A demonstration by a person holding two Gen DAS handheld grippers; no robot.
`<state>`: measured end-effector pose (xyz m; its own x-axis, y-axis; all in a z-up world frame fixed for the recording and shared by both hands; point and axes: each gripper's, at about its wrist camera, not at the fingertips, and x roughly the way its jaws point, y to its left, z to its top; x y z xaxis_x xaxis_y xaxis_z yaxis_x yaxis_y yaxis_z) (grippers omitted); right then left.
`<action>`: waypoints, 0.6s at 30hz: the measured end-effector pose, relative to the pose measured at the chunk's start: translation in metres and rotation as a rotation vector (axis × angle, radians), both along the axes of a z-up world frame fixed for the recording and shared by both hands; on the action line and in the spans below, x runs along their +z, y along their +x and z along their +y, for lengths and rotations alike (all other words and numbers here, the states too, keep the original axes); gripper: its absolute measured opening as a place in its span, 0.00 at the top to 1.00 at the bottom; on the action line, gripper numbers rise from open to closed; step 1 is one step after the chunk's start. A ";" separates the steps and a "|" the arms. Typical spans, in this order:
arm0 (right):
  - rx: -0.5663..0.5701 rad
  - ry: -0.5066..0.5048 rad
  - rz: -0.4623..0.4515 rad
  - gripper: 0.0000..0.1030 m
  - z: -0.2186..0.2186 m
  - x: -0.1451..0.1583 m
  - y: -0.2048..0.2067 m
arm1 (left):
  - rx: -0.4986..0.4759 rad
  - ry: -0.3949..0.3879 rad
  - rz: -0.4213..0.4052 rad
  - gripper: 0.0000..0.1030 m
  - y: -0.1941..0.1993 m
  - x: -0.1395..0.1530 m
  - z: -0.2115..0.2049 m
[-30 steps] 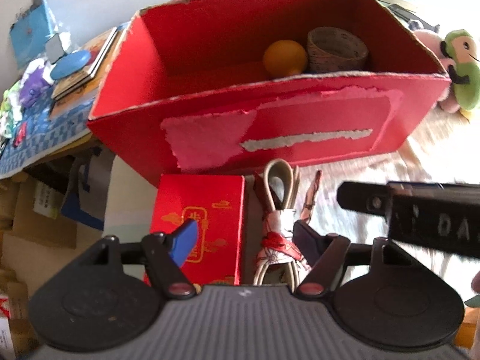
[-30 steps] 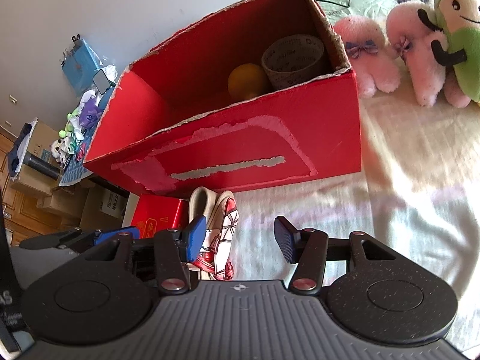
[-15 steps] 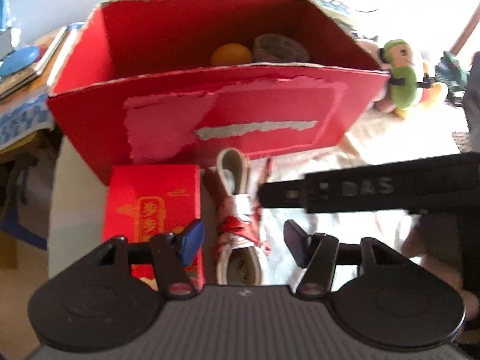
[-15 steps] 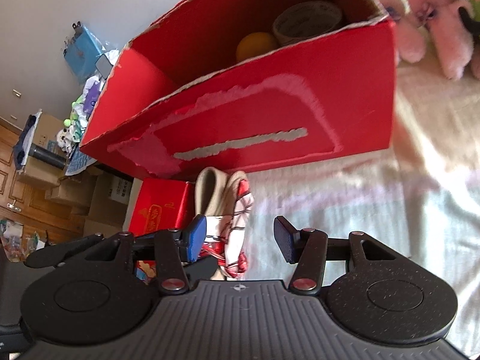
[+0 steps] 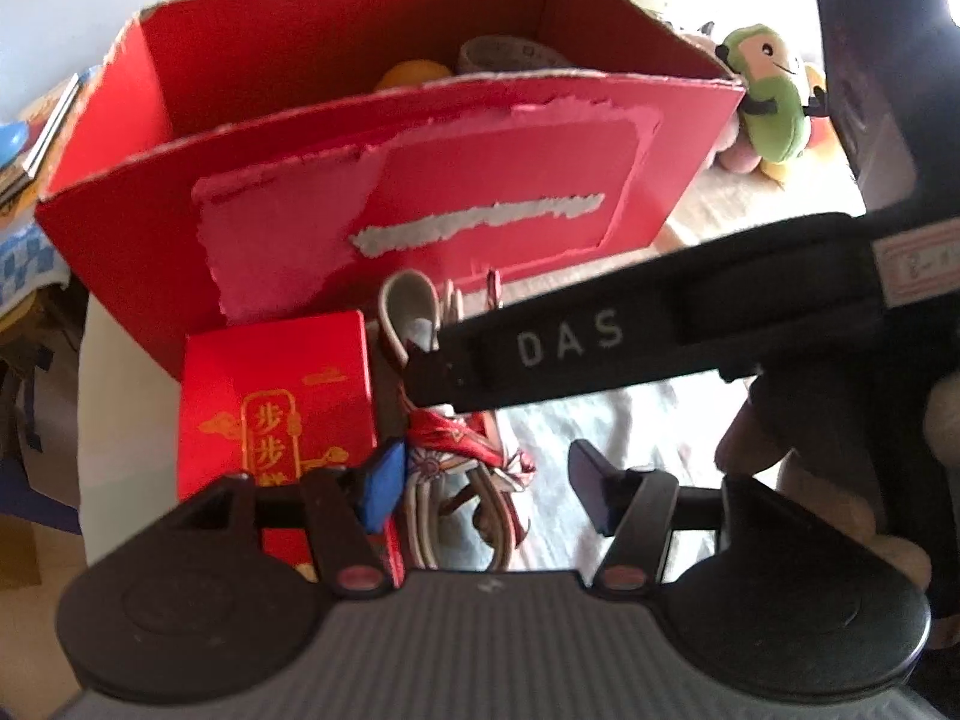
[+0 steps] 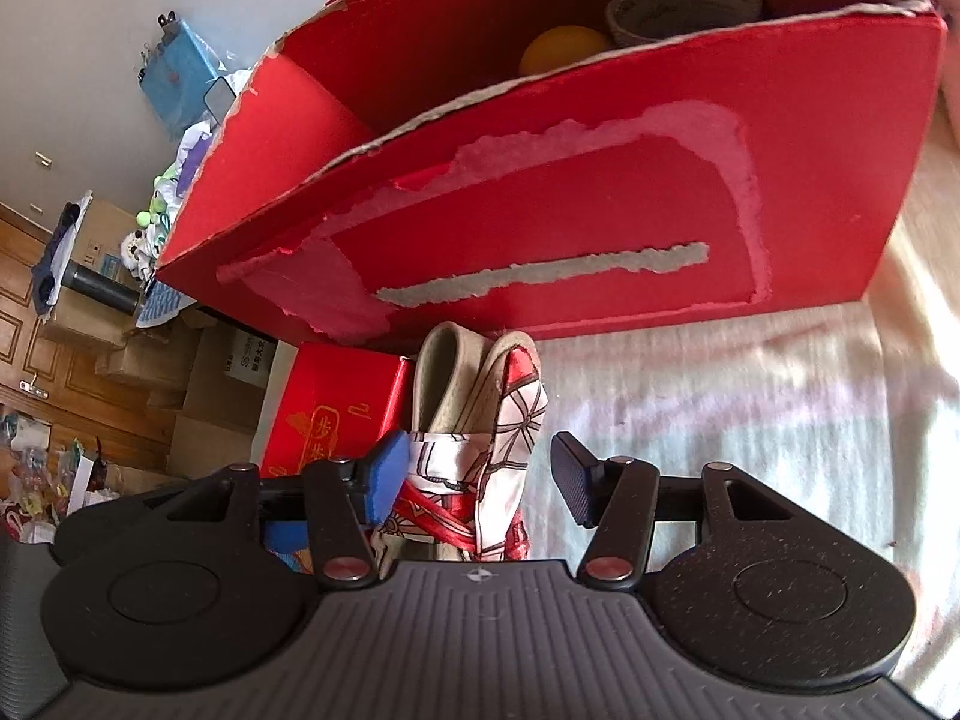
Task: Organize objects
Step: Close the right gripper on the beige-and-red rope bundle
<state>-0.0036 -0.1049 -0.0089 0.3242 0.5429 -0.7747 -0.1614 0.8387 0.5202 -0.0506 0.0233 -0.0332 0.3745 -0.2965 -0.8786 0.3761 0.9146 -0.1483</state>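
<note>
Red cardboard box [image 6: 600, 192] waits while both hand-held grippers close in on the wrapped slippers [image 6: 480, 420].

Step in hand, as I judge it: reaching for the slipper pair bound in a red-and-white scarf, which lies on the bed sheet [image 6: 750, 408] just in front of the box. The right hand-held gripper [image 6: 477, 480] and the left hand-held gripper [image 5: 486, 489] both have jaws spread wide, holding nothing. Next move calls for pinching the bundle and lifting it over the box's tall front wall. Inside sit an orange ball [image 6: 561, 48] and a tape roll [image 6: 684, 3]. A small red gift box [image 5: 276, 420] lies just beside the slippers, and the two tools crowd each other; plush toys [image 5: 771, 102] sit beyond.
</note>
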 end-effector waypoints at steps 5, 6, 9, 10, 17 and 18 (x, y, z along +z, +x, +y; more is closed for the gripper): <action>0.027 0.037 0.030 0.45 0.004 -0.003 0.000 | -0.034 0.015 0.014 0.42 -0.001 -0.009 -0.004; 0.046 0.018 0.026 0.45 0.007 -0.003 -0.001 | -0.047 0.019 0.016 0.45 -0.002 -0.010 -0.006; 0.046 -0.044 0.034 0.46 0.010 -0.008 0.000 | -0.063 0.051 0.014 0.45 -0.002 -0.014 -0.011; 0.036 -0.024 0.057 0.46 0.007 -0.012 0.001 | -0.066 0.054 0.021 0.45 -0.001 -0.015 -0.012; 0.019 0.046 0.099 0.68 -0.007 -0.017 0.001 | -0.081 0.109 0.031 0.53 0.001 -0.023 -0.022; 0.021 0.042 0.093 0.70 -0.008 -0.016 0.000 | -0.084 0.116 0.027 0.54 0.000 -0.022 -0.022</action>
<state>-0.0037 -0.1131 -0.0250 0.2401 0.5813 -0.7775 -0.1278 0.8129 0.5683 -0.0504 0.0008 -0.0553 0.3283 -0.2212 -0.9183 0.4490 0.8919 -0.0543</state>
